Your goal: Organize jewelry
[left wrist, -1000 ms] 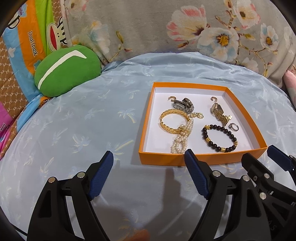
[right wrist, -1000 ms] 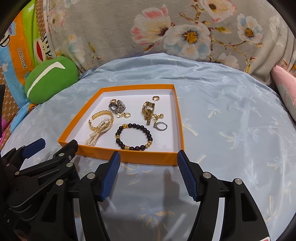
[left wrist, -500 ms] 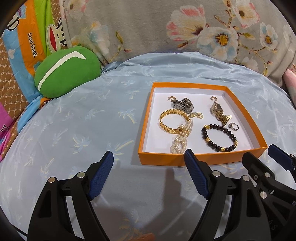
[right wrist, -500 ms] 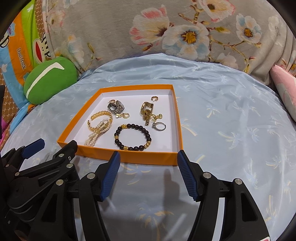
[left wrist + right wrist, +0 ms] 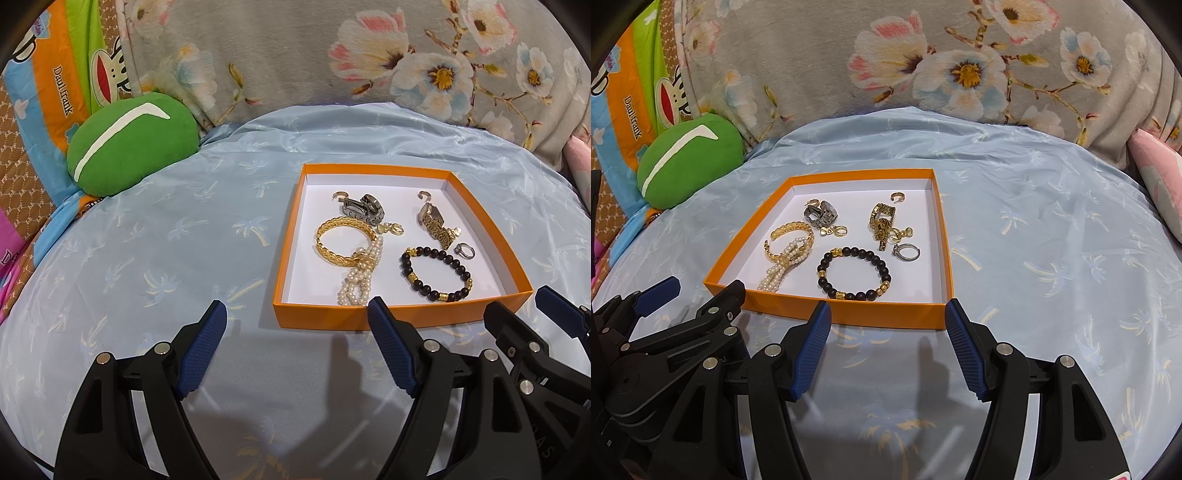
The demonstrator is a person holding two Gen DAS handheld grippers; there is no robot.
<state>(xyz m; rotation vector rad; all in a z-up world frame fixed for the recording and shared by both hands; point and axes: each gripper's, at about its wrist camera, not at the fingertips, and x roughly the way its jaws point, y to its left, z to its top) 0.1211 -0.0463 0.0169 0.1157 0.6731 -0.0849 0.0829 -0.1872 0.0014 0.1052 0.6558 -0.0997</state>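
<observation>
Nearest us, both grippers hover low over the pale blue sheet (image 5: 147,240), side by side. The left gripper (image 5: 297,334) has its jaws spread wide, nothing between them, just bare sheet. The right gripper (image 5: 886,341) is spread too, empty, its blue pads (image 5: 812,347) just short of the near wall of the orange tray (image 5: 849,314).

Into the tray now, white floor, everything loose. At the front, the black bead bracelet (image 5: 854,274) lies flat, gold beads dotted round it. Left of it a pearl strand (image 5: 360,275) trails toward the near wall, draped over the gold bangle (image 5: 338,243). Just right of the beads, a silver ring (image 5: 907,252). Further back, a silver watch (image 5: 364,209) lies just behind the bangle, with a small gold earring (image 5: 391,229) just beside it. On the right, a gold watch (image 5: 436,225) lies slanted. Two little gold hoops sit near the far wall, one (image 5: 338,195) left, one (image 5: 897,196) right.

Beyond the tray, a green cushion (image 5: 133,142) sits at the sheet's left edge, and floral fabric (image 5: 960,62) fills the background.
</observation>
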